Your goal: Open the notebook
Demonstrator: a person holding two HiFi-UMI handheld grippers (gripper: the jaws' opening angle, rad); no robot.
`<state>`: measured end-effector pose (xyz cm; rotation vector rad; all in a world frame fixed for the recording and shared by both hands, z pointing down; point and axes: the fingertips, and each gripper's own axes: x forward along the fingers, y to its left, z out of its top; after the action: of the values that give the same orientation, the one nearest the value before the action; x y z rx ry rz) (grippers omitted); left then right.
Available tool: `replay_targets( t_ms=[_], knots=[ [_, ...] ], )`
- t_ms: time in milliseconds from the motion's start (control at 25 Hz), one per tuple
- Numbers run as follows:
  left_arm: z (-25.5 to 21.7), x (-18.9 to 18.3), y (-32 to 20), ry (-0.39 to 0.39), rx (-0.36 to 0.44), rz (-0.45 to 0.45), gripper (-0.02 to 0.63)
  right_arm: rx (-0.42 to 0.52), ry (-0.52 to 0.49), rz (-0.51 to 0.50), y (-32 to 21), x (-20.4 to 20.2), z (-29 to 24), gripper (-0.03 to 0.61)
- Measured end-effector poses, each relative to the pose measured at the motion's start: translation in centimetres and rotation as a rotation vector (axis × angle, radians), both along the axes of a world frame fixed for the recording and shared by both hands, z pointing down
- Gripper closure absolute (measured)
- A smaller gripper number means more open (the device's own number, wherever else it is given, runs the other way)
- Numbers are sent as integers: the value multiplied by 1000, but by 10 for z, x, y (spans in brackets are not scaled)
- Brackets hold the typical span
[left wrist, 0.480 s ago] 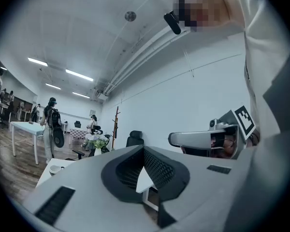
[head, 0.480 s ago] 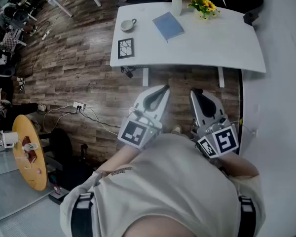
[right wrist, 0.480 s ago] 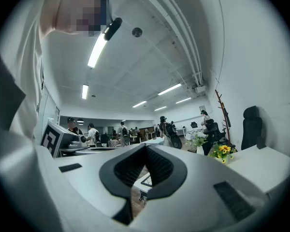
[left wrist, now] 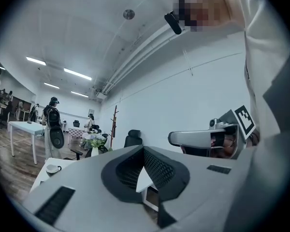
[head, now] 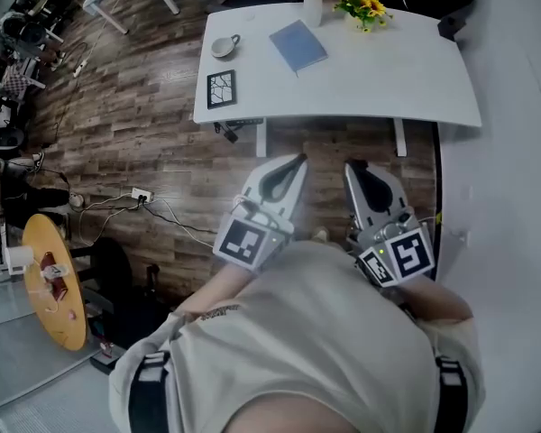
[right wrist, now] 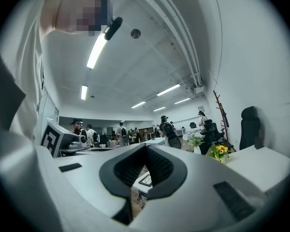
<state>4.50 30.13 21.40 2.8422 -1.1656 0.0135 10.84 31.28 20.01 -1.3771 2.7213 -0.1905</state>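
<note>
The blue notebook point(head: 298, 45) lies closed on the white table point(head: 406, 79) at the top of the head view, far ahead of both grippers. My left gripper point(head: 293, 162) and right gripper point(head: 354, 168) are held side by side close to the person's body, over the wooden floor and short of the table's near edge. Both point level toward the table. The left gripper point(left wrist: 144, 150) has its jaws together with nothing between them, and so does the right gripper point(right wrist: 146, 148).
On the table stand a white cup point(head: 223, 46), a black-and-white patterned square point(head: 221, 88), a white vase point(head: 312, 7) and yellow flowers point(head: 361, 5). A dark bag point(head: 453, 25) sits at its right corner. Cables and a power strip point(head: 142, 193) lie on the floor at left, near a round yellow table point(head: 50, 278).
The table and its things sit slightly higher and further left in the head view. Both grippers keep their place and stay shut.
</note>
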Motion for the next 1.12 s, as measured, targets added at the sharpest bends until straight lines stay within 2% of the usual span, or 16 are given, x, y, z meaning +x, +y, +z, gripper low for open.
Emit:
replay_targets(
  t_ms=[680, 1120],
  knots=[
    [8, 31, 11, -32, 14, -61, 614, -2, -32, -32, 5, 37, 11, 575],
    [18, 25, -25, -32, 25, -86, 614, -8, -33, -43, -33, 37, 22, 575]
  ],
)
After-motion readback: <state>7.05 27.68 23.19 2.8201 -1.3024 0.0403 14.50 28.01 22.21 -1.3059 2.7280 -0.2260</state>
